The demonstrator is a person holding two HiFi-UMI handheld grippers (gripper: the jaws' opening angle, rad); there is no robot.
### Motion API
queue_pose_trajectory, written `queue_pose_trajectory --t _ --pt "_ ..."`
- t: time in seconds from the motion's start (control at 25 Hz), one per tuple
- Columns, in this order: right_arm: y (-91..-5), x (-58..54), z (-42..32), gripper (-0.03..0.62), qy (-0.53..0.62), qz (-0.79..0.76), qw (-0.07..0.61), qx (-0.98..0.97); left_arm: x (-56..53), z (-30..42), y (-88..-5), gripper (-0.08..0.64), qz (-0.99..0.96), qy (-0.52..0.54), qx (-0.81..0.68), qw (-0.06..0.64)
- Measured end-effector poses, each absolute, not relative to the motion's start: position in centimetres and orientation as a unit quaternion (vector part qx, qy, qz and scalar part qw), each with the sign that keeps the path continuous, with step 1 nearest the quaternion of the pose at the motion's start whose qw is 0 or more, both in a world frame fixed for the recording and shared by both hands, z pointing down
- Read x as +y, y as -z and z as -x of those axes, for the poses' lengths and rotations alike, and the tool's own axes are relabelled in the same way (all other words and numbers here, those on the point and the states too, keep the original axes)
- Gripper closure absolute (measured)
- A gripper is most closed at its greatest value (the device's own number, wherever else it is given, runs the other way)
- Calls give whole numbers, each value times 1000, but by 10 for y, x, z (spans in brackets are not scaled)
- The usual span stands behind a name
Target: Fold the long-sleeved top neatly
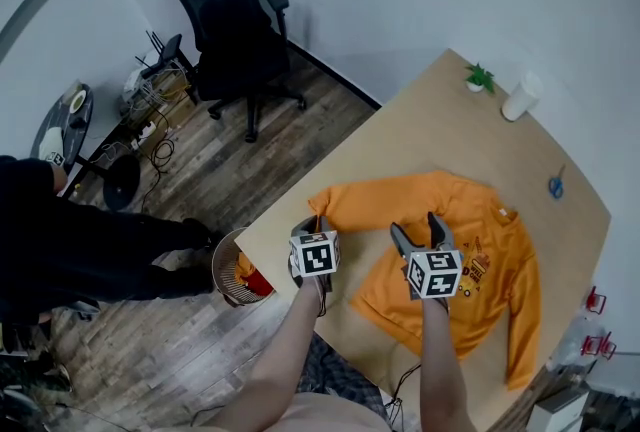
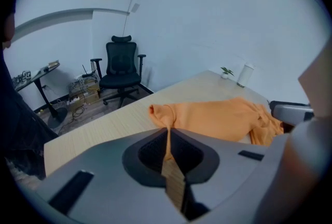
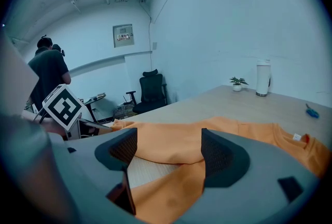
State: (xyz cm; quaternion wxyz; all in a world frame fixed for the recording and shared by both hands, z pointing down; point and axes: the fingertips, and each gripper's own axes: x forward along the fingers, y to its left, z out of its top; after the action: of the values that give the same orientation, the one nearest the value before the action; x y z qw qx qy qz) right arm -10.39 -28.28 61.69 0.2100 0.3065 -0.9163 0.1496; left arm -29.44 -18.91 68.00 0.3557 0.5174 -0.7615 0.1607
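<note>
Nearest the camera, the left gripper (image 1: pixel 319 223) is closed on a thin pinch of orange cloth at the end of one sleeve (image 1: pixel 375 202). In the left gripper view a narrow strip of that sleeve (image 2: pixel 168 114) runs up from between the meeting jaws. Beside it, the right gripper (image 1: pixel 416 230) stands with its jaws wide apart over the lower edge of the long-sleeved top (image 1: pixel 470 250). In the right gripper view cloth lies under and between the pads (image 3: pixel 218 153), but neither pad presses on it.

The top lies spread, somewhat rumpled, on the near half of the wooden table (image 1: pixel 420 125), with its collar (image 1: pixel 503 214) towards the far side and its second sleeve (image 1: pixel 525 315) trailing along the table's right edge.

Judged from its creases and sag, the cloth is soft, light and limp. It would drape from any single hold and drag on the wood rather than slide as a sheet. Cuffs, hem corners and shoulder seams seem the firmest places to pinch, with two holds set well apart to keep an edge straight.

Farther off stand a small plant (image 1: pixel 480 77) and a white flask (image 1: pixel 521 96). An office chair (image 1: pixel 235 20) stands beyond the table.
</note>
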Motion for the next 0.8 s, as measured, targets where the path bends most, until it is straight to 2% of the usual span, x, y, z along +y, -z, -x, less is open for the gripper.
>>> queue_pose_trajectory --t 0.24,0.8 --pt "-615 -285 98 221 -156 -315 203 -914 -187 297 -676 545 -518 -157 -763 352" --pt "-595 -296 52 225 -161 -375 177 -895 -212 284 -607 546 -573 -112 -761 282"
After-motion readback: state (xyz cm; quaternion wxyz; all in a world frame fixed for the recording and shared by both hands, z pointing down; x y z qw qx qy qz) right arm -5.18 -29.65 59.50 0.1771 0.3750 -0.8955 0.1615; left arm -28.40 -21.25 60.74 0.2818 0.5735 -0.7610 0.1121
